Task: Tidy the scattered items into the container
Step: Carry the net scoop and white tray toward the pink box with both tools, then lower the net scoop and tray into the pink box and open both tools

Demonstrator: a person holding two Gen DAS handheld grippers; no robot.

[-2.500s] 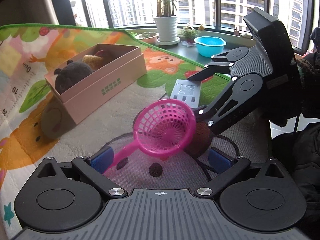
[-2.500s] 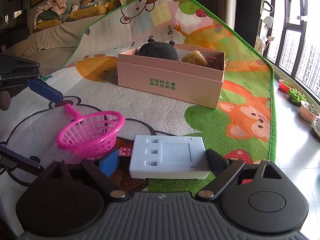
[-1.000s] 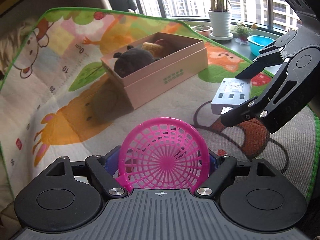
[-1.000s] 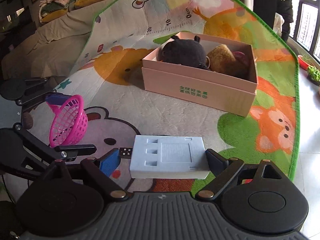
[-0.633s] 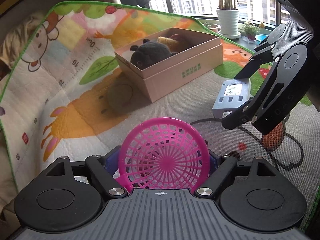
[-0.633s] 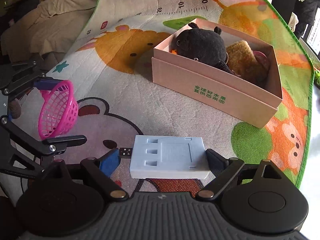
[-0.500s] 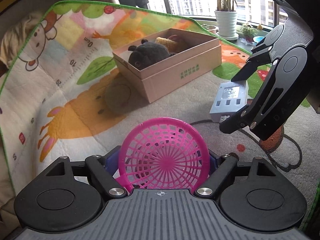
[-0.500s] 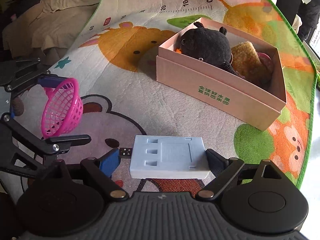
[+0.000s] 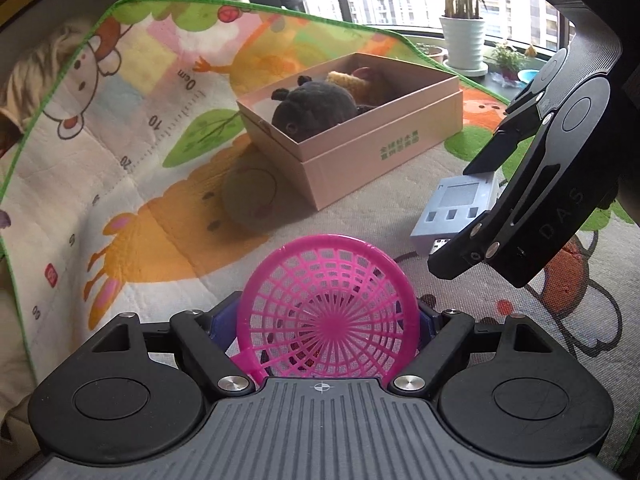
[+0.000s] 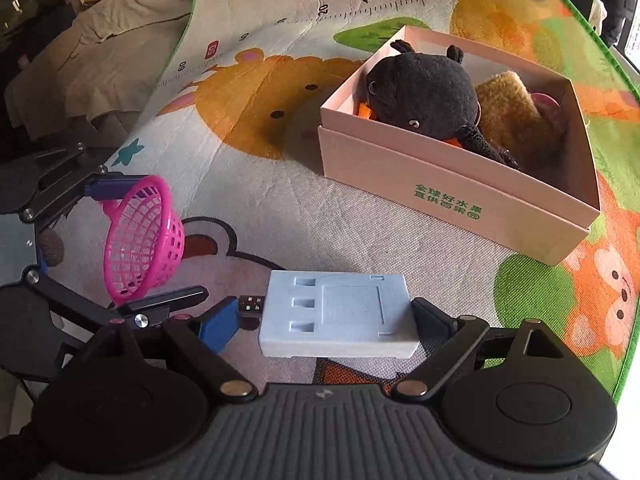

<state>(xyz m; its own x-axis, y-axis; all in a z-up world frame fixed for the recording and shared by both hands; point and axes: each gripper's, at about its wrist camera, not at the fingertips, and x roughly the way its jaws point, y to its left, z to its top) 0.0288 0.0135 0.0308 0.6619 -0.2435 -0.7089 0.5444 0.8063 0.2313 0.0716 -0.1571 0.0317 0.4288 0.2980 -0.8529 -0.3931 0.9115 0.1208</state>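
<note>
My left tongs (image 9: 328,320) hold the pink basket (image 9: 330,320). My right tongs (image 10: 336,316) hold the blue charger (image 10: 338,314). The pink box (image 10: 452,184) sits ahead of both. Next I must carry them over it and let go.

colourful cartoon play mat (image 10: 280,208) with green edging and a printed ruler scale, spread flat. directly on it, an open pink cardboard box (image 10: 448,192) (image 9: 360,160) with green lettering, stuffed toys inside.
</note>
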